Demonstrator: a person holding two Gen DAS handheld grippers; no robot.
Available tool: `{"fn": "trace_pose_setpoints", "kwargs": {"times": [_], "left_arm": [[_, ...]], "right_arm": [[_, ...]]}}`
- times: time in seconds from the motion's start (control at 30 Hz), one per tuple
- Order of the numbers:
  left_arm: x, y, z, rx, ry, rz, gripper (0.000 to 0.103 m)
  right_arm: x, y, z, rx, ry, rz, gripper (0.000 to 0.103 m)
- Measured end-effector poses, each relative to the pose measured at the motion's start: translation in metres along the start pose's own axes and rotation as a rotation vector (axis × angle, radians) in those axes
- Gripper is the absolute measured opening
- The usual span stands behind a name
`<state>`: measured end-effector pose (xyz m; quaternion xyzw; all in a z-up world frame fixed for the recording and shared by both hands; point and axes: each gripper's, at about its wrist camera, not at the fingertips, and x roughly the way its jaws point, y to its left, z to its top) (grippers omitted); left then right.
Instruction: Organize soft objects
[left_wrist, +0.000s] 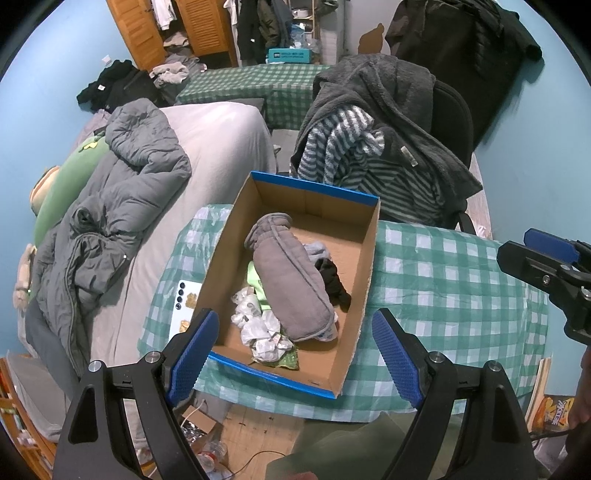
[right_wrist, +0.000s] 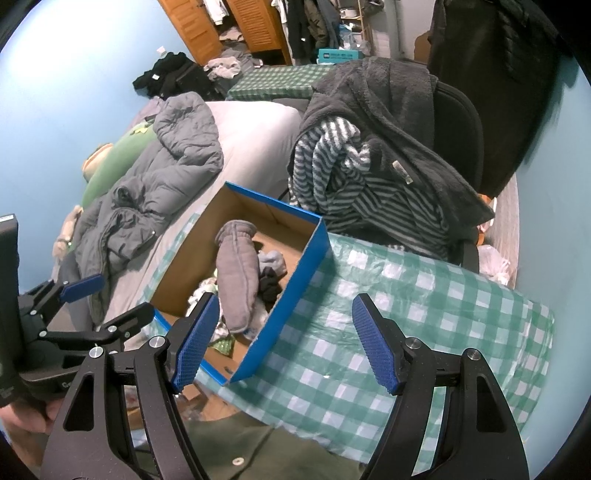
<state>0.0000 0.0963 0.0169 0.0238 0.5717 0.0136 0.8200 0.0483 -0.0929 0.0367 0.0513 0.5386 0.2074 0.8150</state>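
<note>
Currently: cardboard box (left_wrist: 364, 254) on checked tablecloth (left_wrist: 443, 288), containing grey mitten (left_wrist: 291, 284), black sock (left_wrist: 334, 282), crumpled plastic (left_wrist: 258, 325). Left gripper (left_wrist: 295, 354) above box, right gripper (right_wrist: 282, 341) beside it: both spread, empty.

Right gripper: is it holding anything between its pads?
No, the right gripper stands open and empty above the checked tablecloth, beside the cardboard box.

Your bench (left_wrist: 443, 266) wears a green-and-white checked cloth. On it stands an open cardboard box (left_wrist: 364, 266) with blue outer walls, set toward the bench's left end; a white phone (left_wrist: 181, 306) lies flat just beside the box's left wall. To the box's right the cloth lies bare.
</note>
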Motion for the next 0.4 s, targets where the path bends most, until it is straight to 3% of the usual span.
{"fn": "trace_pose_setpoints", "kwargs": {"times": [0.4], "left_arm": [[-0.0001, -0.0026, 0.0019, 0.005, 0.004, 0.002, 0.087]], "right_arm": [[0.0004, -0.0021, 0.0014, 0.000, 0.000, 0.001, 0.074]]}}
